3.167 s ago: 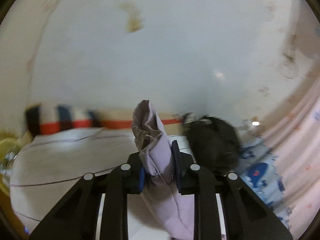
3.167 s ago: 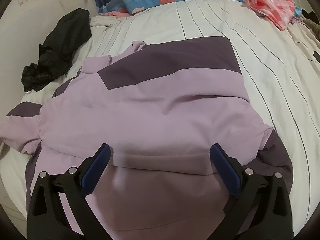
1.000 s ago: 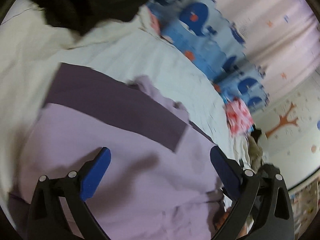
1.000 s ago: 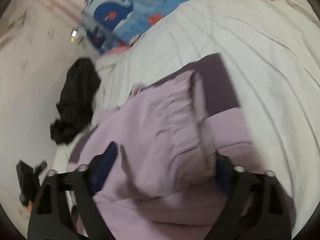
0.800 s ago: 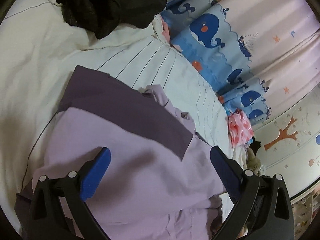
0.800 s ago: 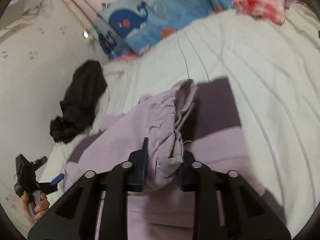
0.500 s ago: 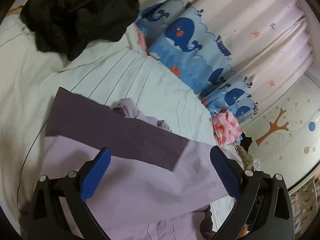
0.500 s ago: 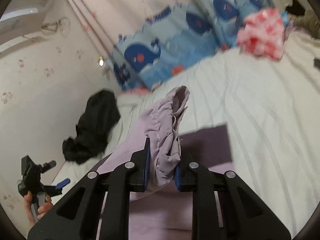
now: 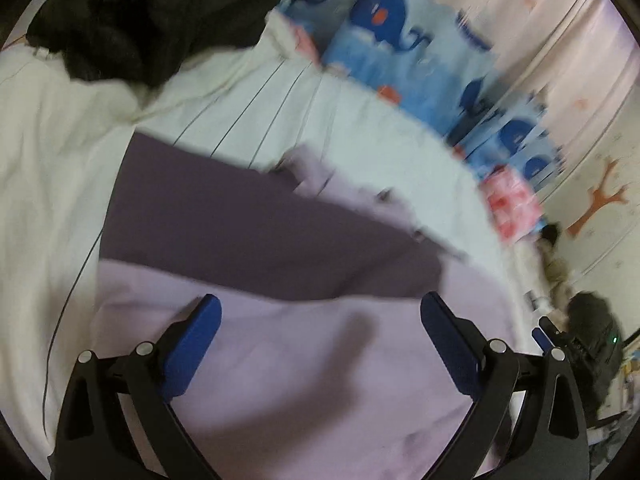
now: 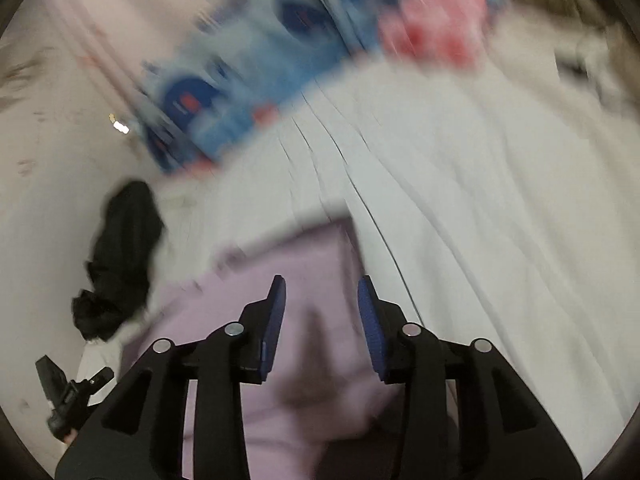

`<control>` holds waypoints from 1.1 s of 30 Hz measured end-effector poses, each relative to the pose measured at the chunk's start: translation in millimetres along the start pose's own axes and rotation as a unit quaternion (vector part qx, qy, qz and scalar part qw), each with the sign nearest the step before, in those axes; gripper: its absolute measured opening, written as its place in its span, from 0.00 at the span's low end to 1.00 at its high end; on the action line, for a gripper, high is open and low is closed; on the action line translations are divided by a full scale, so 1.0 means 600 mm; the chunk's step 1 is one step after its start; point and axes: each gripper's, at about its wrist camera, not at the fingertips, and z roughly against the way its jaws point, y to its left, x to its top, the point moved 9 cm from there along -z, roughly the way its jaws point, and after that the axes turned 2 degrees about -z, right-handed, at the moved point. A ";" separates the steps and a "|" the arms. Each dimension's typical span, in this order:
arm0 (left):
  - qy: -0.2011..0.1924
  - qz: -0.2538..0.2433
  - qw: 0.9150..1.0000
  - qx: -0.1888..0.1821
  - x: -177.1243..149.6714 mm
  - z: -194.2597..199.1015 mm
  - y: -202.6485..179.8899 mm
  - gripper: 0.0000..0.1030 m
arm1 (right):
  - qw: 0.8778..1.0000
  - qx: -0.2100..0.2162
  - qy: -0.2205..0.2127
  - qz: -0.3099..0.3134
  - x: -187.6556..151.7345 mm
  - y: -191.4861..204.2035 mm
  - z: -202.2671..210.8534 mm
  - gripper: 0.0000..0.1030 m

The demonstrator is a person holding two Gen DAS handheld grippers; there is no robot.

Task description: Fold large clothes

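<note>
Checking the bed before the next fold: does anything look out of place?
A black garment lies crumpled in a heap on the white sheet beyond the lilac jacket, unfolded. Nothing looks spilled or damaged.

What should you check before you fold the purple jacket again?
1. Right gripper has let go: ok, its fingers are opening, with no cloth between them.
2. Left gripper is free: ok, wide open above the purple jacket.
3. Jacket lies flat on the bed: cannot tell, both views are blurred.
4. Black clothes stay clear of the jacket: ok, bare sheet lies between them.
5. Pink bundle is out of the way: ok, it sits off by the whale curtain.
</note>
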 end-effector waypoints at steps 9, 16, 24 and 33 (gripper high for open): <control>0.067 0.004 0.997 0.021 -0.043 -0.014 0.018 0.93 | 0.981 -0.027 0.172 0.080 -0.112 0.025 -0.123 0.74; 0.055 0.051 0.997 0.001 -0.111 0.253 0.081 0.93 | 0.982 0.011 0.148 0.113 -0.098 0.002 0.071 0.93; 0.120 0.156 0.980 -0.012 -0.347 0.398 0.201 0.93 | 0.945 0.076 0.315 0.037 -0.255 -0.124 0.244 0.93; 0.201 0.205 0.946 -0.150 -0.528 0.370 0.140 0.93 | 0.894 0.176 0.413 0.007 -0.386 -0.088 0.314 0.93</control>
